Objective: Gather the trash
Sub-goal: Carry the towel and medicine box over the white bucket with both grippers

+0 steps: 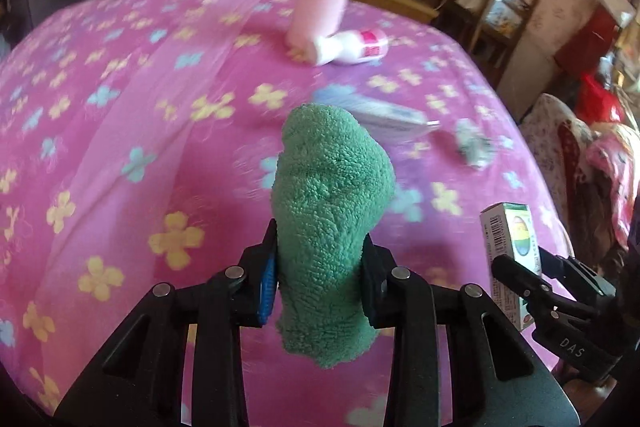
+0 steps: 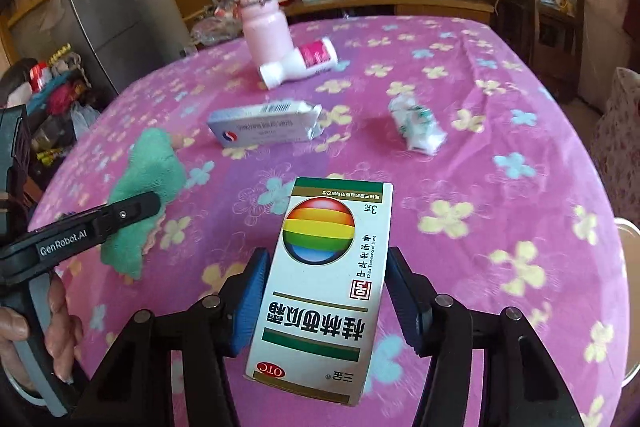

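Green terry cloth (image 1: pixel 332 219) sits pinched in my left claw (image 1: pixel 320 275); my right claw (image 2: pixel 324 291) grips a medicine box (image 2: pixel 324 279) above the table (image 2: pixel 520 147), near a crumpled wrapper (image 2: pixel 418 125).

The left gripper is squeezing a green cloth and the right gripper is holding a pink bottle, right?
Not quite. The right gripper holds a white box with a rainbow ball on it, as the right wrist view shows. The pink bottle stands far off on the table. The left gripper does squeeze the green cloth.
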A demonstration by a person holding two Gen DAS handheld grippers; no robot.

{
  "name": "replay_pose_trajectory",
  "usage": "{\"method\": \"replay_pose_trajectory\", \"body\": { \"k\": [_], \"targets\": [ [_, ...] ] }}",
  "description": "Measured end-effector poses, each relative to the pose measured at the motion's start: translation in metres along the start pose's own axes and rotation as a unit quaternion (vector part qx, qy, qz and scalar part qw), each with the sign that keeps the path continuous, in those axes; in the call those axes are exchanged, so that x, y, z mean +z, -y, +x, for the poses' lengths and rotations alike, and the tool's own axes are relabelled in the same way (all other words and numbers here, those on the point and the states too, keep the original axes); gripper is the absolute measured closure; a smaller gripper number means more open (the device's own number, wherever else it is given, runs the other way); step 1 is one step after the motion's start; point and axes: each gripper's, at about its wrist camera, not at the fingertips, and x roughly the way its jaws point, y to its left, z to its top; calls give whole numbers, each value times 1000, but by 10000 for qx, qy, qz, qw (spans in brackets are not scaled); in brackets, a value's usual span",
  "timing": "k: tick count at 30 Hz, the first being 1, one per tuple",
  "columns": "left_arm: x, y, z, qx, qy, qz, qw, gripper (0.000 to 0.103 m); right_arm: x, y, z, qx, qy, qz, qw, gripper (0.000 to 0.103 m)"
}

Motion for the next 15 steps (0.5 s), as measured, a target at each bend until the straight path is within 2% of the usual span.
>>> {"method": "replay_pose_trajectory", "body": {
  "k": [5,15],
  "targets": [
    [-5,46,-16,-191,163,326,9992,72,-7,24,-38,-111,267,199,9994,47],
    [-14,133,-13,-498,149,904,9945,72,-25,87,-91,-555,555,703,9944,47]
  ]
}}
